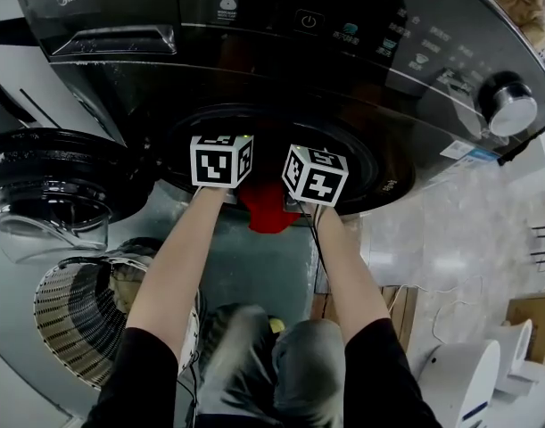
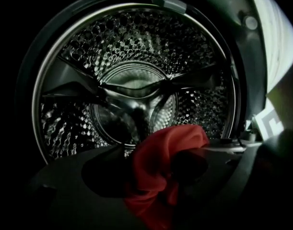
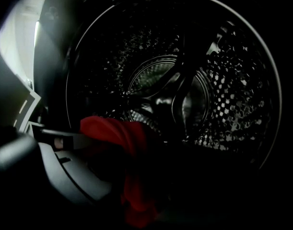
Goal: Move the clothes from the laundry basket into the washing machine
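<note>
Red garment [image 1: 268, 209] at the washing machine [image 1: 254, 52] mouth, drooping over its rim.
Soft, light, floppy; left gripper [image 2: 151, 171] and right gripper [image 3: 136, 176] fingers stand apart around it, seemingly not pinching; take a bunched fold.

White appliance [image 1: 458, 380] near cardboard box [image 1: 532, 317]

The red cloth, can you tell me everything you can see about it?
The red cloth is plain, soft-looking fabric, crumpled into loose folds. It sits at the open mouth of the dark grey washing machine, hanging down over the lower rim, not yet inside the shiny metal drum. It is bunched between the jaws of the left gripper, with the right gripper close beside it. Whether the jaws press on it is too dark to tell.
</note>
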Demonstrator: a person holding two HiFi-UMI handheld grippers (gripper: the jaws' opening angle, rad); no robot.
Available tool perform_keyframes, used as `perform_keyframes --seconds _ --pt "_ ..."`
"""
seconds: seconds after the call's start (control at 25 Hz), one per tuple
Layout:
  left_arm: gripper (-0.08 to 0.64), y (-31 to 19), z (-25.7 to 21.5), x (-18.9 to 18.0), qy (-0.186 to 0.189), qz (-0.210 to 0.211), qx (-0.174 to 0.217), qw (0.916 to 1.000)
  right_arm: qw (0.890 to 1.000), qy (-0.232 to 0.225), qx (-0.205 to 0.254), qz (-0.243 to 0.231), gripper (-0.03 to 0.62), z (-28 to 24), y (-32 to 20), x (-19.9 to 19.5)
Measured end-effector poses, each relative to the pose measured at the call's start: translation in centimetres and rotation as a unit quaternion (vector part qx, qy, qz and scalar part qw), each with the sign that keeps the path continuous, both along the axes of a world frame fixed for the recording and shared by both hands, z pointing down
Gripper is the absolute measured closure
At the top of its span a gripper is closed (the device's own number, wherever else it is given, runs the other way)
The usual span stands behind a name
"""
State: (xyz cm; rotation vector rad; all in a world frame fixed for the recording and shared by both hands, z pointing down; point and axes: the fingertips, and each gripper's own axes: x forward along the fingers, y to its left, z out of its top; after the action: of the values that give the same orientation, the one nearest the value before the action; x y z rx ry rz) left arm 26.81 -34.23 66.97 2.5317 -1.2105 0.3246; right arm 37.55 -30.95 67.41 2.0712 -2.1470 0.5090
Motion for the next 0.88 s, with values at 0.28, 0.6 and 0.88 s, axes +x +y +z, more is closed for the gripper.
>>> perform_keyframes --seconds 0.28,0.6,0.88 --pt "0.276 0.6 0.0 0.2 -0.008 0.007 -0.002 0.9999 1.000 -0.011 -0.013 0.010 0.336 0.4 0.4 0.3" --pt "0.276 1.3 0.2 0.1 -0.003 0.004 -0.009 0.9999 1.000 -0.006 -0.027 0.006 0.333 0.7 1.1 0.0" --pt "0.275 2.3 0.3 -0.1 0.006 0.007 -0.012 0.9999 0.999 0.000 -0.035 0.002 0.327 1.0 2.1 -0.4"
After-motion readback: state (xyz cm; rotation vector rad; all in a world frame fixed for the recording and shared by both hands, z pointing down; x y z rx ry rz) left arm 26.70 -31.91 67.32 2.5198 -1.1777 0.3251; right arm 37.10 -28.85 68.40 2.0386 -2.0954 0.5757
